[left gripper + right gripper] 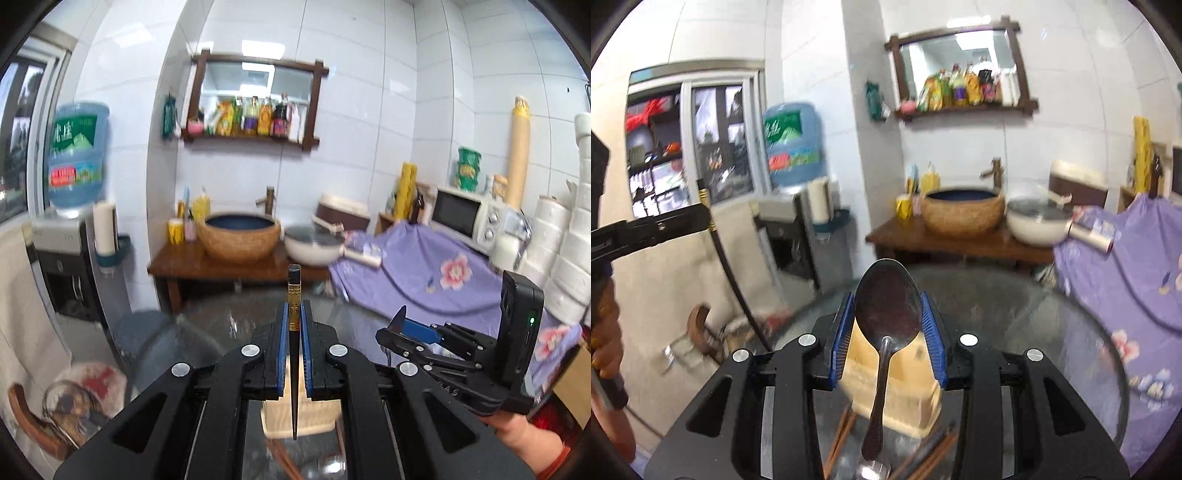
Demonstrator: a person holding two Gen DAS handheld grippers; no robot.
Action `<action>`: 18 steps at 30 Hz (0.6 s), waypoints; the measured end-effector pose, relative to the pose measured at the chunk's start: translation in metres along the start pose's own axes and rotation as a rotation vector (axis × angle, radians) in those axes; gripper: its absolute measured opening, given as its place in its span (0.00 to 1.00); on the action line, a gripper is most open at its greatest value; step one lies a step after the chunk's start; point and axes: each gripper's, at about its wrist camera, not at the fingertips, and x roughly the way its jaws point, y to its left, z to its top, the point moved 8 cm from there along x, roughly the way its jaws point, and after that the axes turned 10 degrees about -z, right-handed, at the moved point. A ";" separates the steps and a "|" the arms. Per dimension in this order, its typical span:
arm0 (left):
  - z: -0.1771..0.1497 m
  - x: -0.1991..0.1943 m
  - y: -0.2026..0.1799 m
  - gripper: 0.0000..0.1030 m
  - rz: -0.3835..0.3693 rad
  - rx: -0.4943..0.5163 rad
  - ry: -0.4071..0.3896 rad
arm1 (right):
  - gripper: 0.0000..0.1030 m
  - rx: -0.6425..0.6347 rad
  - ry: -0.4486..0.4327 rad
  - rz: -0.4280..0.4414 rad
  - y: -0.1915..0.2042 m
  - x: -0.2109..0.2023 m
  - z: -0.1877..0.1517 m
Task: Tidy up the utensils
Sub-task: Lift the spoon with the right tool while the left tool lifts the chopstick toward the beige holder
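Note:
My left gripper point(294, 314) is shut on a dark chopstick point(294, 291) with a gold band, held upright above a pale wooden utensil holder point(317, 417). My right gripper point(887, 306) is shut on a metal spoon point(886, 306), bowl up, handle hanging down over the same holder point(908, 387). The right gripper also shows in the left wrist view point(402, 325) at the right. The left gripper and its chopstick point(731, 273) show at the left of the right wrist view. Several brown chopsticks point(934, 450) and another spoon point(871, 470) lie on the glass table point(1034, 332).
A wooden stand with a basin point(242, 236) and a white pan point(314, 245) is beyond the table. A purple flowered cloth point(424, 280) covers a surface at right. A water dispenser point(62, 240) stands at left. A wooden chair point(48, 413) is below left.

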 end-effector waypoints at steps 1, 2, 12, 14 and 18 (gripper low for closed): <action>0.012 0.003 -0.001 0.07 0.020 0.008 -0.017 | 0.36 0.000 -0.027 -0.024 -0.002 0.003 0.014; 0.022 0.007 0.000 0.07 0.037 0.009 -0.031 | 0.36 0.003 -0.046 -0.040 -0.004 0.007 0.027; 0.017 0.063 0.019 0.07 0.102 -0.048 -0.025 | 0.36 -0.018 -0.079 -0.157 -0.004 0.062 0.034; 0.004 0.072 0.023 0.07 0.111 -0.052 -0.006 | 0.36 -0.026 -0.067 -0.164 -0.003 0.071 0.020; -0.029 0.084 0.027 0.07 0.094 -0.068 0.038 | 0.36 -0.028 -0.041 -0.160 -0.003 0.084 -0.016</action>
